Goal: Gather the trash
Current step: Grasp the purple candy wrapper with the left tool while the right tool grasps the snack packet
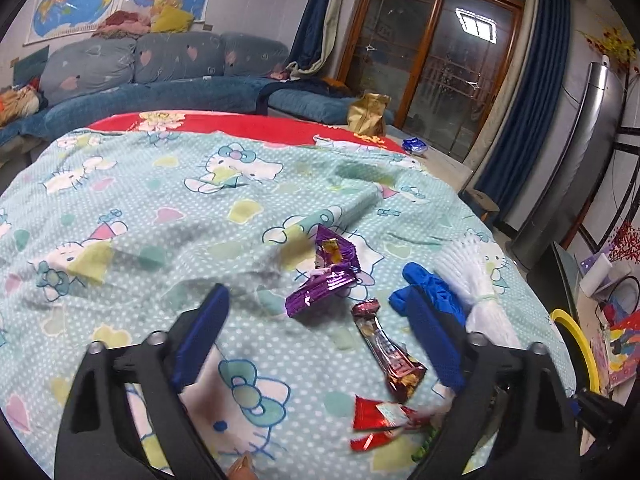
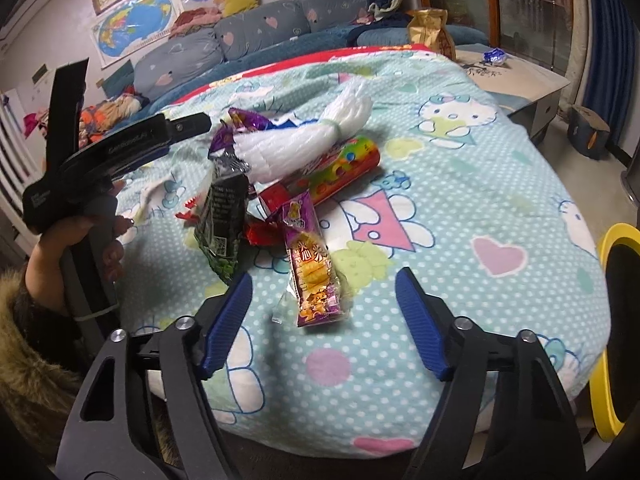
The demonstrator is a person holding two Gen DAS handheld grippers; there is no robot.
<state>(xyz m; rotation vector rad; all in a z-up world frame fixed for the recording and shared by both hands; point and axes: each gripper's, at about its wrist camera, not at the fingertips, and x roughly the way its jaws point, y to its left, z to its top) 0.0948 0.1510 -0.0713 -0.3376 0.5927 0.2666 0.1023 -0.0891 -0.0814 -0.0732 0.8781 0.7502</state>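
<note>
Trash lies on a Hello Kitty sheet (image 1: pixel 160 200). My left gripper (image 1: pixel 316 300) hovers open over a purple foil wrapper (image 1: pixel 324 280) and a brown candy-bar wrapper (image 1: pixel 388 356), its pads touching neither. A red wrapper (image 1: pixel 380 420) lies nearer the camera. My right gripper (image 2: pixel 324 280) is open too, its fingers either side of a purple-and-yellow snack wrapper (image 2: pixel 312 276) without pressing it. Behind that lie a green-black packet (image 2: pixel 224 220), a red wrapper (image 2: pixel 264 234), a colourful tube (image 2: pixel 344 168) and a white plastic bundle (image 2: pixel 320 136).
A blue glove (image 1: pixel 424 284) lies by the left gripper's right finger. A yellow-rimmed bin (image 2: pixel 616 320) stands off the bed's right edge. A gold bag (image 2: pixel 430 28) and a blue wrapper (image 2: pixel 494 55) sit on the far low table. A hand (image 2: pixel 80 240) holds the left gripper.
</note>
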